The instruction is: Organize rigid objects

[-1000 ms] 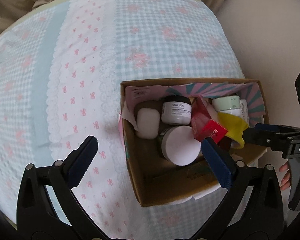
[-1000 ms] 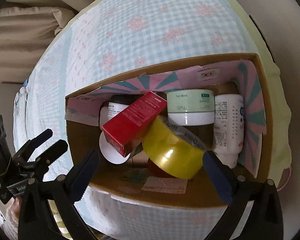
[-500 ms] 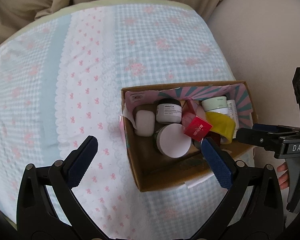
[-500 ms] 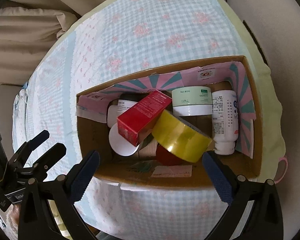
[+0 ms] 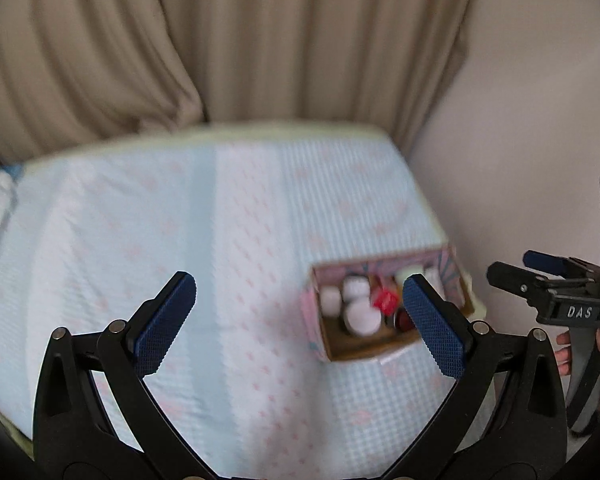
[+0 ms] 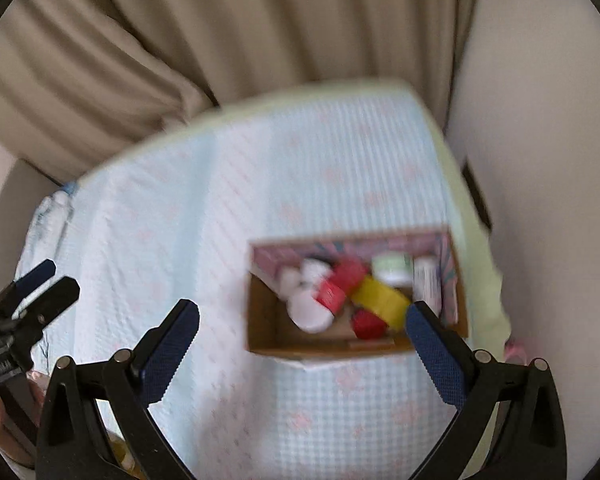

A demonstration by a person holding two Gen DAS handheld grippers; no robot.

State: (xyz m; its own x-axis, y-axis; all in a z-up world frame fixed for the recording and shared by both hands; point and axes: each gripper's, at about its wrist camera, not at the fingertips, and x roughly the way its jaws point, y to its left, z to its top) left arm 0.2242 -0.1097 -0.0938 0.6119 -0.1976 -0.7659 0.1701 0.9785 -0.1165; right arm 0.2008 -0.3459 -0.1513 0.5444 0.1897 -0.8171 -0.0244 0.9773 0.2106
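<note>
A cardboard box [image 6: 268, 320] with a pink lining sits near the right edge of the cloth-covered table [image 6: 220, 240]; it also shows in the left wrist view [image 5: 364, 350]. It holds a yellow tape roll [image 6: 380, 300], a red carton [image 6: 338, 284], white jars [image 6: 310, 312], a green-lidded jar [image 6: 392, 266] and a white bottle [image 6: 426, 280]. My left gripper [image 5: 300, 324] is open and empty, well back from the box. My right gripper [image 6: 302, 344] is open and empty, above and short of the box. Both views are blurred.
Beige curtains [image 5: 220, 40] hang behind the table and a pale wall [image 5: 520, 120] stands to the right. The box lies close to the table's right edge [image 6: 480, 280]. The blue and pink cloth spreads left of the box.
Both grippers have pulled back and up from the box, which now looks much smaller. The curtains and wall have come into view. Both stay open and empty.
</note>
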